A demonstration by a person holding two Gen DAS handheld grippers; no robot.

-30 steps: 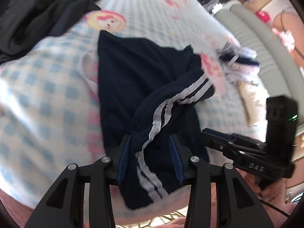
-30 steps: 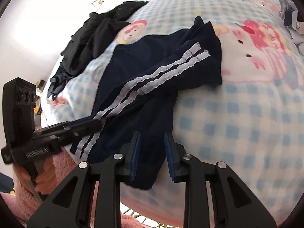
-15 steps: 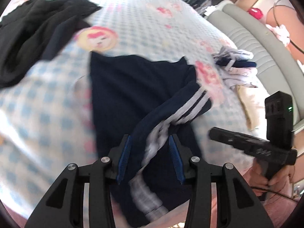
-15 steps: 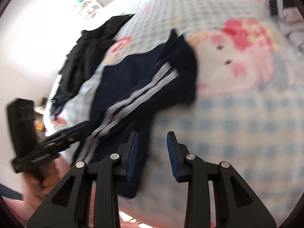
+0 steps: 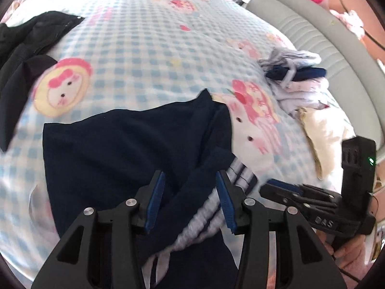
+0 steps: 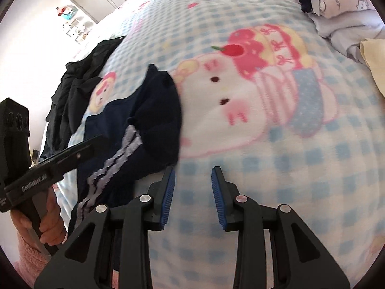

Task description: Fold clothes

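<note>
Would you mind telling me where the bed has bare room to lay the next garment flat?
Bare checked blanket lies between the black clothes and the folded pile, beyond the navy striped garment. Another free patch sits ahead of the right gripper. It is crowded along both of those sides and under the left gripper.

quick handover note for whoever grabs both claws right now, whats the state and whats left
Left claw: open, navy shorts bunched between its pads, not pinched.
Right claw: open over bare blanket, nothing between its pads; its jaws have just been opening.
Shorts lie rumpled on the blanket, white-striped leg flopped across, not folded.
Folded pile sits by the headboard; black clothes wait opposite it.
Left: flatten, fold the shorts, stack them.
</note>
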